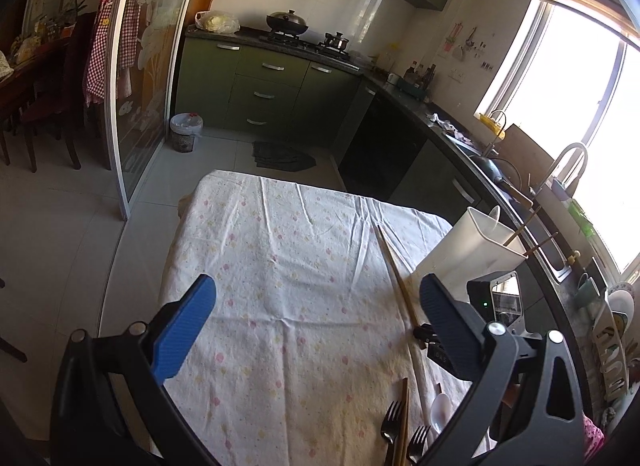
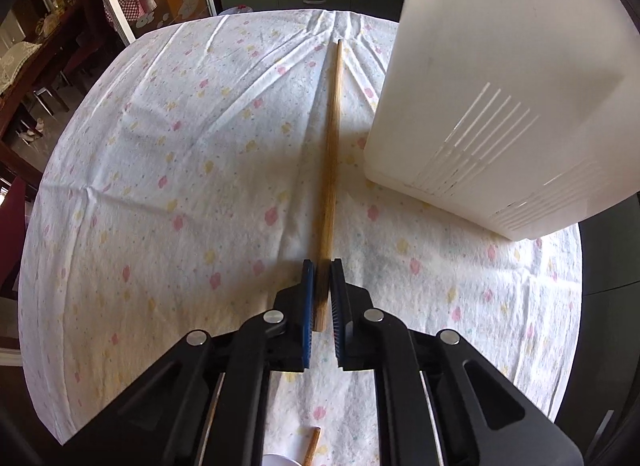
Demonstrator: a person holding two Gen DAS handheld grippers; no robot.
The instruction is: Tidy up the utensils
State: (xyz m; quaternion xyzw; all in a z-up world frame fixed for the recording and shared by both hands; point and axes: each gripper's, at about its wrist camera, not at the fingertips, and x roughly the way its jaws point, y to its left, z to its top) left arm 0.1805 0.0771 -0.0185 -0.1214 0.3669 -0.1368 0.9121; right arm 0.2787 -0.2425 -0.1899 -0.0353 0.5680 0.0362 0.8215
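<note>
Nearest the right wrist camera, the right gripper (image 2: 323,266) has its blue pads pinched almost fully together on the thick end of a long wooden chopstick (image 2: 330,153), which lies flat on the flowered tablecloth (image 2: 160,185) and points away toward the far edge. Only the tips bite, and only near one end, so the long free length will likely sag or swing once it leaves the cloth. A slow, straight lift seems wise, keeping the pinch firm and tipping the far end down before steering it over the holder.

Just to the right of the chopstick stands the white plastic utensil holder (image 2: 500,85), upright, its slotted wall facing the camera and close beside the stick. In the left wrist view its open top (image 1: 496,234) already carries two chopsticks (image 1: 520,227) and what looks like a white spoon. The held stick should go in with those, thin end first, clear of the rim.

The left gripper (image 1: 316,306) hangs above the table with its jaws at their widest and nothing between them. Below it, at the near edge, two forks (image 1: 390,422), another chopstick (image 1: 403,418) and a white spoon (image 1: 440,406) wait their turn; they are best left undisturbed until the right hand finishes.
</note>
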